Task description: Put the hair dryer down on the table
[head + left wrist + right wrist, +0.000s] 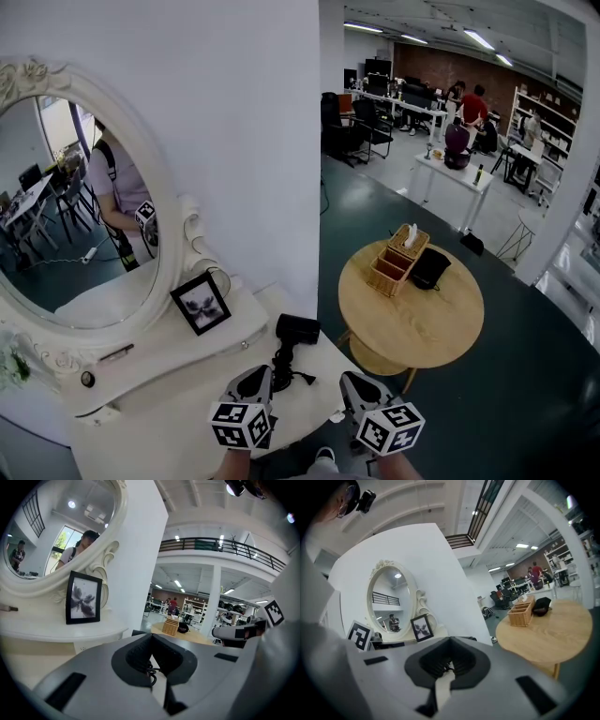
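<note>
**Okay: hair dryer down on the table, both grippers empty**

Head view: the hair dryer (292,333) lies flat on the white table (169,422), near its right edge. Its black cord (302,378) is bunched on the tabletop just beside the handle. The left gripper (262,373) hangs just short of the dryer's handle end, not touching it. The right gripper (352,379) sits off to the side past the table's right edge, apart from the dryer. An oval mirror (84,206) and a picture frame (201,303) stand on the raised shelf behind. A round wooden table (422,323) with a wicker basket (398,261) stands well apart on the floor.

Left gripper view: the left gripper (151,639) has its jaw tips pressed together with nothing held. A bit of cord (151,671) shows on the tabletop through the gap lower down. A dark edge of the dryer (139,632) peeks over the jaws. The frame (83,597) is at upper left.

Right gripper view: the right gripper (450,641) is likewise closed at the tips and carries nothing. The mirror (391,597) and frame (421,627) are ahead, the round table (555,637) at right.
</note>
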### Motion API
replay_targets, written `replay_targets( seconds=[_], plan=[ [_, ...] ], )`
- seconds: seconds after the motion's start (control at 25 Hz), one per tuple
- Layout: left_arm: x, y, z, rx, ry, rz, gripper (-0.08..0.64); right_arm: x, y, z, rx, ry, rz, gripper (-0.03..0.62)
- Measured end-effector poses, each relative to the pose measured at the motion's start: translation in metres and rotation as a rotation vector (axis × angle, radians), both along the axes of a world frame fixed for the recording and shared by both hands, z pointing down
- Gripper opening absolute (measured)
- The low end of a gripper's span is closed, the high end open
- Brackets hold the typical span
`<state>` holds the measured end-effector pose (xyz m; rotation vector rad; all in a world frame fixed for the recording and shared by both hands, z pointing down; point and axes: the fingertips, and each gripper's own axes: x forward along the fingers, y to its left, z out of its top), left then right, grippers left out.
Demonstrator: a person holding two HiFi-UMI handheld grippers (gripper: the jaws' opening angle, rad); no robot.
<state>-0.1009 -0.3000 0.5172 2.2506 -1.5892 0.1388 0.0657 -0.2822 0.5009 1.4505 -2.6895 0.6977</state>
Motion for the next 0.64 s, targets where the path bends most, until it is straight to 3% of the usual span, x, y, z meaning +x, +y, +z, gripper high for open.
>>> replay_targets(
  seconds=[0.64],
  plan=[
    [-0.0080,0.0042,0.0015,-0.010,0.016,-0.019,0.000,-0.0047,0.0014,-0.0025,0.004,0.001,0.000,0.002]
  ],
)
